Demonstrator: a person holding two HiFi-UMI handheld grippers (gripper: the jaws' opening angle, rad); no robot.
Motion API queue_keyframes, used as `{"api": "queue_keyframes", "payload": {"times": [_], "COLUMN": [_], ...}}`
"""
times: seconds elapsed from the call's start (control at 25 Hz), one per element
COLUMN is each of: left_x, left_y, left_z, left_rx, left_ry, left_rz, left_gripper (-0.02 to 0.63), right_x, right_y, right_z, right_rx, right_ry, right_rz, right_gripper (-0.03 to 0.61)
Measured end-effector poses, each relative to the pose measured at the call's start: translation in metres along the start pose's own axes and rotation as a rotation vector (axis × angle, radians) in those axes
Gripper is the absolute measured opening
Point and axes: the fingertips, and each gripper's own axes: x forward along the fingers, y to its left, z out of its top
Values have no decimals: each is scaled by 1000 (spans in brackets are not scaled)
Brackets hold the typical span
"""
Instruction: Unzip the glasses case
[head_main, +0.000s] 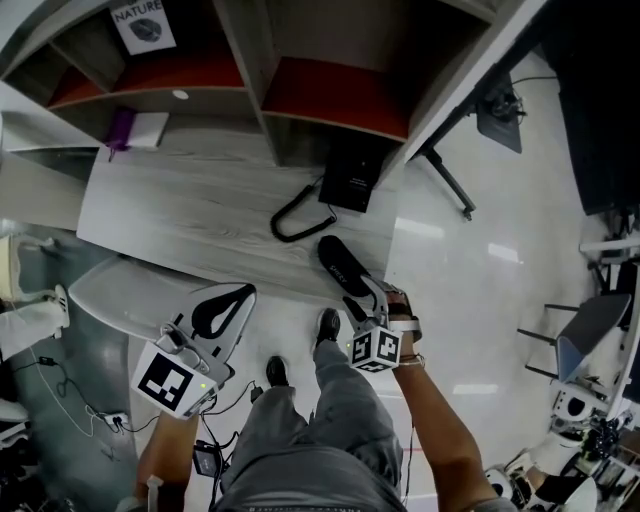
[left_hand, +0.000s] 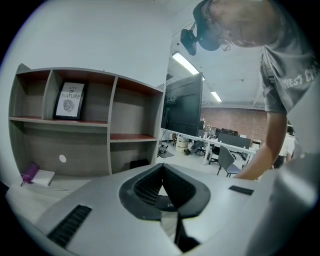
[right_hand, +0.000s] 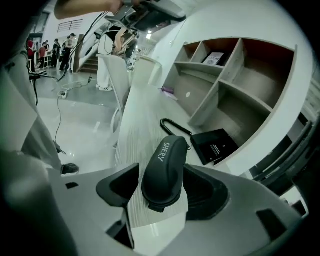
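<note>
right gripper (right_hand: 162, 195) jaws apart astride glasses case (right_hand: 165, 165); near desk (right_hand: 135, 135) edge

head view: steeply down on pale wood-grain desk (head_main: 180, 212) | left gripper view: level, grey shelf unit (left_hand: 112, 125) beyond left claw (left_hand: 162, 172) | right gripper view: close, black oval case (right_hand: 165, 157) inside right claw (right_hand: 162, 192) | shared: desk
</note>
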Motion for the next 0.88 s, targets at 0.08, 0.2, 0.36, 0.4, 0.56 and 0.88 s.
{"api": "queue_keyframes", "payload": {"times": [0.08, 0.2, 0.36, 0.4, 0.56, 0.88], "left_x": [3, 7, 11, 12, 16, 21], "left_y": [0, 1, 0, 0, -3, -1], "left_z": [-1, -5, -12, -14, -20, -38], "left_rx": [20, 30, 14, 11, 1, -26], "left_ry": [-13, -19, -6, -3, 7, 46], "left_rz": [-1, -2, -5, -6, -12, -12], "left_gripper": [-2, -2, -2, -2, -2, -2], "right_x": [6, 14, 23, 26, 35, 25], "right_y": [4, 5, -4, -6, -13, -20], "right_z": [-8, -16, -23, -25, -27, -18], "right_rx": [-16, -28, 36, 60, 153, 494], "right_ry": [9, 6, -19, -21, -50, -154], "right_rz": [9, 9, 17, 23, 29, 120], "right_gripper": [291, 347, 353, 351, 333, 275]}}
